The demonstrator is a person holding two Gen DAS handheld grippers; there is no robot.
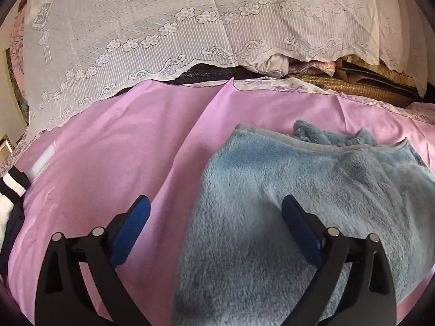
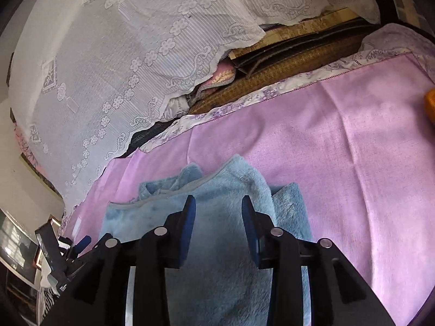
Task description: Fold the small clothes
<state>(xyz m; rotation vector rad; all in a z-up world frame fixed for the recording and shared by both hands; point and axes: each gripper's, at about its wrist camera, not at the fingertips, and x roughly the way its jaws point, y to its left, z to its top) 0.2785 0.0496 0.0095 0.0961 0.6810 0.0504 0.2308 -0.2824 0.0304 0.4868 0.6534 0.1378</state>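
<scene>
While both tools hover over the bed, neither has hold of anything. Left gripper (image 1: 216, 212): jaws spread wide, straddling the left edge of the blue fleece garment (image 1: 299, 203), one finger over bare cloth, the other over fleece. Right gripper (image 2: 218, 212): jaws partly apart, a narrower gap, nothing between the pads, poised above the garment's middle.

Garment lies mostly flat on the pink sheet (image 1: 122, 149), grey-trimmed hem at 12 o'clock in the left wrist view, a bunched sleeve or fold poking beyond it at 1 o'clock.

Judgement: a fold is being set up. To do it well, pinch the near left edge through the whole pile, not just surface fluff, and carry it straight across so the hems line up; tuck the stray bunch first.

Room: open sheet at 9 to 11 o'clock and, in the right wrist view, at 2 to 4. Lace cover (image 1: 163, 27) and stacked mats (image 2: 285, 68) hem in the far side at 12. Orange object (image 2: 430, 103) at 3 o'clock by the frame's edge; dark striped garment (image 1: 13, 184) at 9.
</scene>
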